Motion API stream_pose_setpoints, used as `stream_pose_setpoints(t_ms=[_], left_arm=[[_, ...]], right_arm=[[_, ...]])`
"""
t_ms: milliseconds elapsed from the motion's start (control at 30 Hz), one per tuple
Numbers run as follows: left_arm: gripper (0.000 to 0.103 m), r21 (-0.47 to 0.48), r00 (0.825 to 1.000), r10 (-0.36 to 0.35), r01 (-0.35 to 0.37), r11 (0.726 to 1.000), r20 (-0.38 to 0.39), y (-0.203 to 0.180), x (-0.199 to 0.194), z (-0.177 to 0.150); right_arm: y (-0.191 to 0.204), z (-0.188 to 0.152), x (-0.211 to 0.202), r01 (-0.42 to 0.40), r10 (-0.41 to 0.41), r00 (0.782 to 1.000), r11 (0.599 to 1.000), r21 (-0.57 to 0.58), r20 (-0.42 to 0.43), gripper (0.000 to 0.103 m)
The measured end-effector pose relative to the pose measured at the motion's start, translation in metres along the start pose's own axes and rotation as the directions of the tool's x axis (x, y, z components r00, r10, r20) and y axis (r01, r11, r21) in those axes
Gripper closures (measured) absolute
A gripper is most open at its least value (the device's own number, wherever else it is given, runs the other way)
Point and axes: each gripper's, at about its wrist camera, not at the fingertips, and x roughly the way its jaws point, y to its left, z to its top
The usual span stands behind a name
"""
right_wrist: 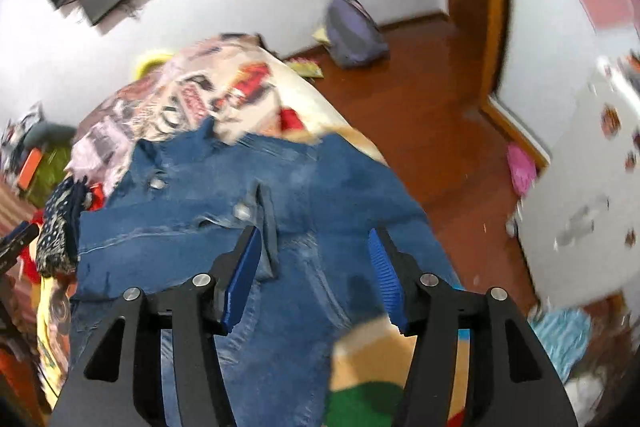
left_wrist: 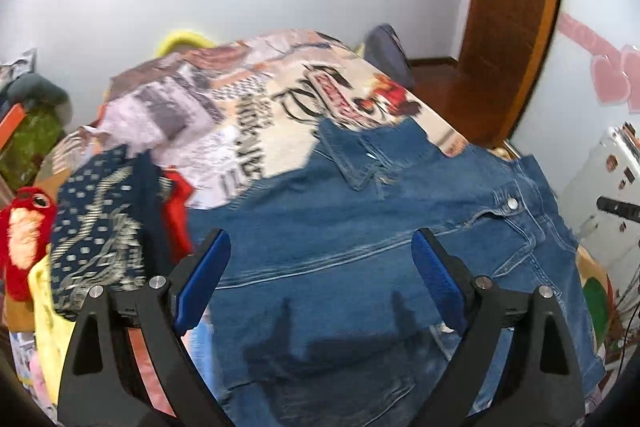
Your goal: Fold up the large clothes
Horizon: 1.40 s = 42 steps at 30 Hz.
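Note:
A blue denim jacket (left_wrist: 360,219) lies spread on a bed with a printed cover (left_wrist: 256,107), collar toward the far side. My left gripper (left_wrist: 320,247) is open and empty, hovering over the jacket's near part. In the right wrist view the same jacket (right_wrist: 192,195) lies below my right gripper (right_wrist: 314,247), which is open and empty above its right half, near a metal button (right_wrist: 241,213). The view is motion blurred.
A pile of clothes, a navy dotted garment (left_wrist: 100,227) and a red plush toy (left_wrist: 24,227) sit at the bed's left. A wooden door (left_wrist: 512,19), a purple backpack (right_wrist: 352,31) on the red floor (right_wrist: 432,115) and a white cabinet (right_wrist: 592,195) lie to the right.

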Motion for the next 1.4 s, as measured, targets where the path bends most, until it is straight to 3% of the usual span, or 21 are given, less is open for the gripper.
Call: stream_pose_setpoints(t_ms=[133, 300, 500, 633, 667, 733, 867, 1067, 1233, 1333, 1400], left_arm=[[0.011, 0.025, 0.997, -0.038, 0.039, 0.999, -0.06, -0.022, 0.029, -0.008], [0.011, 0.033, 0.99, -0.057, 0.062, 0.998, -0.131, -0.036, 0.056, -0.022], [0.011, 0.04, 0.986, -0.037, 0.044, 0.998, -0.165, -0.034, 0.07, -0.033], [0.011, -0.004, 0.98, -0.053, 0.054, 0.999, -0.19, -0.025, 0.073, -0.039], [0.011, -0.011, 0.979, -0.058, 0.057, 0.998, -0.194, -0.024, 0.073, -0.041], [0.011, -0.02, 0.978, -0.056, 0.053, 0.998, -0.199, -0.022, 0.073, -0.043], [0.011, -0.014, 0.981, -0.041, 0.039, 0.999, -0.192, -0.021, 0.067, -0.046], [0.011, -0.005, 0.985, -0.03, 0.029, 1.0, -0.169, -0.021, 0.054, -0.047], [0.011, 0.005, 0.988, -0.032, 0.033, 0.999, -0.15, -0.025, 0.043, -0.048], [0.011, 0.019, 0.99, -0.026, 0.029, 0.999, -0.142, -0.027, 0.038, -0.049], [0.011, 0.03, 0.99, -0.019, 0.024, 0.999, -0.139, -0.029, 0.035, -0.051]], right_arm=[[-0.039, -0.015, 0.026, -0.033, 0.047, 0.994, 0.989, 0.142, -0.095, 0.051], [-0.075, -0.03, 0.056, -0.052, 0.102, 0.984, 0.95, 0.309, -0.147, 0.051], [-0.095, -0.03, 0.078, -0.094, 0.156, 0.981, 0.9, 0.426, -0.112, 0.051], [-0.097, -0.024, 0.084, -0.068, 0.118, 0.99, 0.879, 0.471, -0.078, 0.052], [-0.096, -0.023, 0.083, -0.054, 0.097, 0.993, 0.879, 0.474, -0.066, 0.056], [-0.09, -0.019, 0.078, -0.009, 0.036, 0.998, 0.891, 0.454, -0.05, 0.069], [-0.08, -0.01, 0.062, 0.0, 0.001, 1.0, 0.914, 0.405, -0.003, 0.092], [-0.036, 0.012, 0.017, -0.031, 0.005, 0.993, 0.972, 0.232, 0.114, 0.094], [0.023, 0.021, -0.022, -0.142, 0.136, 0.967, 0.99, 0.012, 0.217, 0.095], [0.06, 0.013, -0.03, -0.196, 0.219, 0.955, 0.972, -0.127, 0.202, 0.095], [0.083, 0.002, -0.024, -0.197, 0.232, 0.96, 0.957, -0.213, 0.155, 0.095]])
